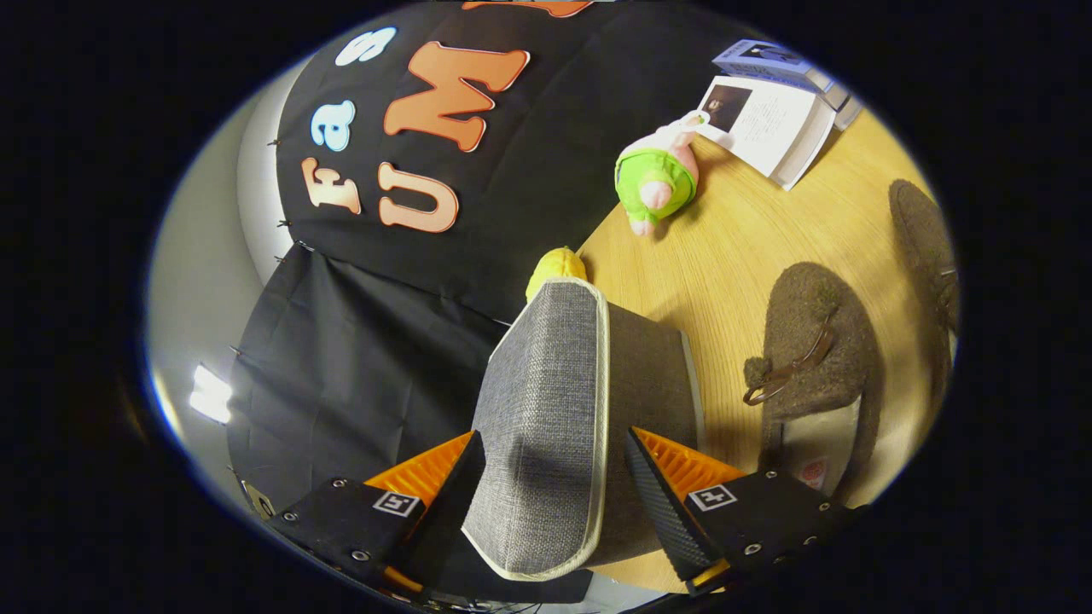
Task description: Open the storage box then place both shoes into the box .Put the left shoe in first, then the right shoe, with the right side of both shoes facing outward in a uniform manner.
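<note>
While raised on edge, grey fabric storage box lid (pixel 546 401) sits between the claw (pixel 554 495) fingers, apparently pinched; two brown shoes (pixel 815 350) on tabletop (pixel 725 256) at two o'clock

Your tool (pixel 554 477) has the grey box lid (pixel 546 409) standing between its fingers, so no free way goes straight ahead. To the right, bare table (pixel 725 256) lies between the box and the near shoe (pixel 819 341). Beyond it, a plush toy (pixel 657 179) and books (pixel 768 119) take the room.
</note>
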A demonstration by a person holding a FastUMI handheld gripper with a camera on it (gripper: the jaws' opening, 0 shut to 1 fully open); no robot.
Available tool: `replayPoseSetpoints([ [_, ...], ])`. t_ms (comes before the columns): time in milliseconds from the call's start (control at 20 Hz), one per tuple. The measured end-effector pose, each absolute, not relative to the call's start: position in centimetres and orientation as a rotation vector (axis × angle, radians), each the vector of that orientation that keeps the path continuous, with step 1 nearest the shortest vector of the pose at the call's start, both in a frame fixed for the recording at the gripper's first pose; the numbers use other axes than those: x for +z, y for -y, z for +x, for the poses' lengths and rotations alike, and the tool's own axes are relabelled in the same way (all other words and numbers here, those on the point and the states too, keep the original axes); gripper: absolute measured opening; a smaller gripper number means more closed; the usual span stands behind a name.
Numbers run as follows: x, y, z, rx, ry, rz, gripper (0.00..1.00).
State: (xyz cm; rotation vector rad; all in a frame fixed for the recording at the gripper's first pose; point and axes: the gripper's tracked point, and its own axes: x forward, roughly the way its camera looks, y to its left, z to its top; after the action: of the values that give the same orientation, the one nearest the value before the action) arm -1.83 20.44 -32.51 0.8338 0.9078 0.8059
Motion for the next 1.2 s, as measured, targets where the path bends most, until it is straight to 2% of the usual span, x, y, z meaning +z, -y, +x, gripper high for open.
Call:
replayPoseSetpoints([
  [350, -32.6, -22.1, -2.7, 0.850, -0.968, 0.932, 0.98],
  [450, -31.8, -21.9, -2.4, 0.856, -0.956, 0.963, 0.93],
  [650, -31.1, -20.9, -2.2, 0.849, -0.942, 1.003, 0.71],
  [750, -29.7, -20.7, -2.0, 0.855, -0.910, 1.034, 0.52],
  [800, -29.2, -20.8, -1.9, 0.854, -0.899, 1.033, 0.35],
  [850, -29.1, -21.0, -2.0, 0.849, -0.896, 1.012, 0.27],
  [900, -29.2, -21.2, -2.0, 0.840, -0.900, 0.983, 0.13],
  [1000, -29.2, -21.6, -2.3, 0.830, -0.902, 0.948, 0.01],
  [1200, -26.0, -22.5, -2.8, 0.857, -0.862, 0.955, 0.01],
])
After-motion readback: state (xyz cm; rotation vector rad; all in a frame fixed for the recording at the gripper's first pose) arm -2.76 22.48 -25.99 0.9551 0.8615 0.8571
